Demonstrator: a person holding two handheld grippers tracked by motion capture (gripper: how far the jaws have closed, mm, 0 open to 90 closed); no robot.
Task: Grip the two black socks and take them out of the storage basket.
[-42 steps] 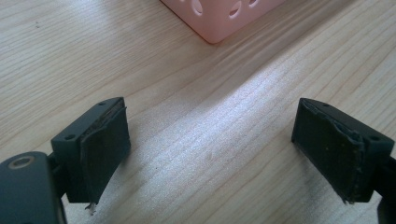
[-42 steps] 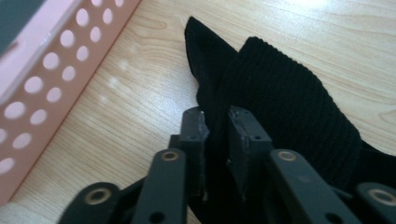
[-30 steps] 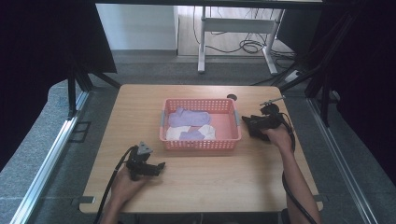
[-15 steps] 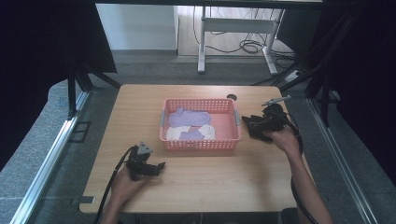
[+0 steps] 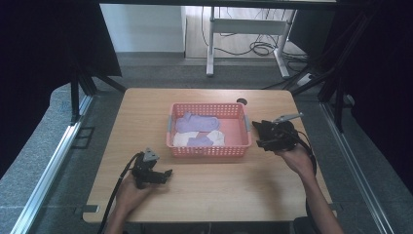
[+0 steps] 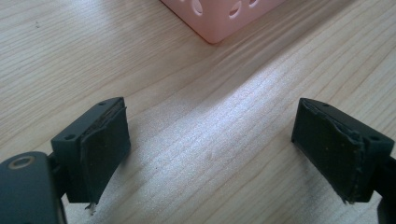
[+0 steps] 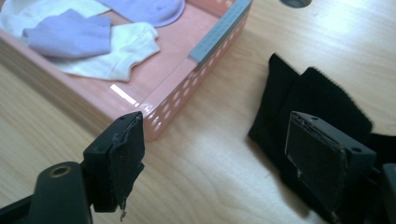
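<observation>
Right gripper (image 7: 210, 158): jaws wide apart, just been opening, nothing clamped; bare table (image 7: 201, 186) between the pads. Held low in the right hand (image 5: 297, 158), just right of the pink basket (image 7: 182, 93). Black sock (image 7: 317, 98) flat on the table, behind the right-hand jaw. Left gripper (image 6: 210, 149): jaws wide apart, empty, over bare wood near the basket corner.

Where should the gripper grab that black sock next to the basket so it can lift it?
Probably the ribbed end of the black sock nearest the pink basket, coming from above. It lies flat on the table, so the open right gripper needs one jaw on each side of that edge.
</observation>
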